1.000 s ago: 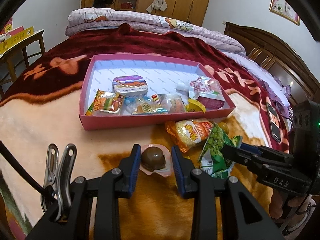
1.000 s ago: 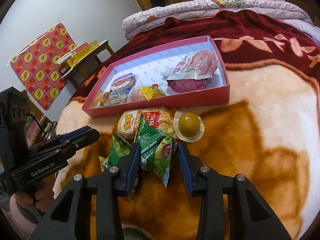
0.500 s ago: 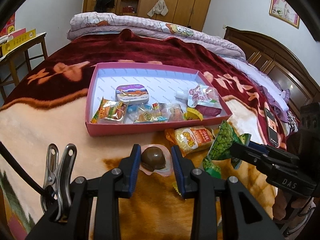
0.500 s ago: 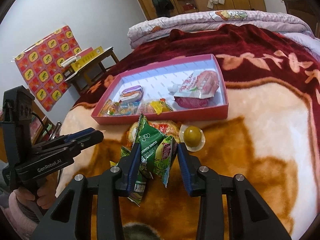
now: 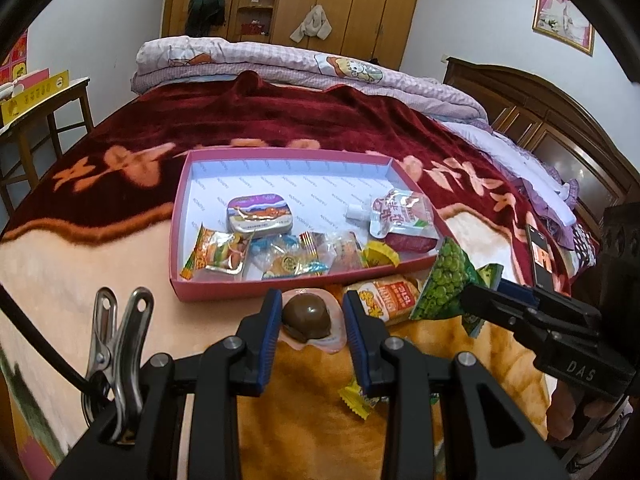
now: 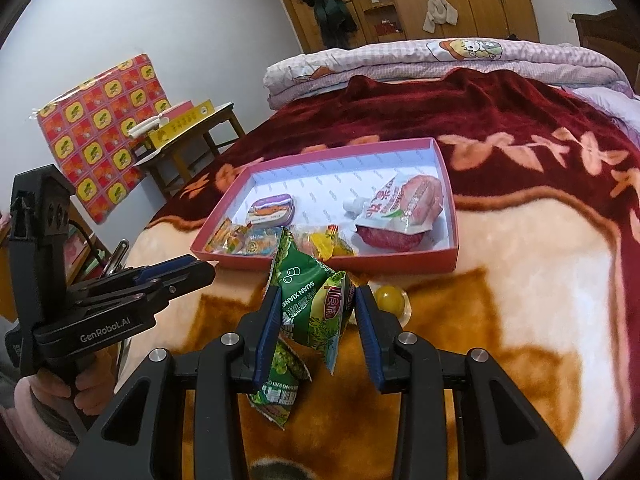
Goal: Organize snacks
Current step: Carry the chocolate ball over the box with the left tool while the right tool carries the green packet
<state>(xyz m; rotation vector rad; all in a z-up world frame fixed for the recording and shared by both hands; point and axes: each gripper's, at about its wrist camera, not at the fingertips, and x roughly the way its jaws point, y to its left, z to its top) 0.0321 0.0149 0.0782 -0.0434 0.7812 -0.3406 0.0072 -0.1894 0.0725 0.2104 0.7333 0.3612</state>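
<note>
— Left gripper [image 5: 308, 318]?
— Clamped on the brown egg pack [image 5: 307, 316], lifted before the pink tray [image 5: 256, 289].
— Right gripper [image 6: 316, 312]?
— Grips green pea packets [image 6: 310, 300], raised near that tray's front wall.

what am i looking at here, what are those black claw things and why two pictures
The black claws are two-finger grippers, one in each of a person's hands, each carrying its own fisheye camera, hence two views. In the left camera's picture, the left gripper is shut on a sealed brown egg. In the right camera's picture, the right gripper holds green snack packets. Both hover over a blanket-covered bed, where a pink tray already holds several snacks.
</note>
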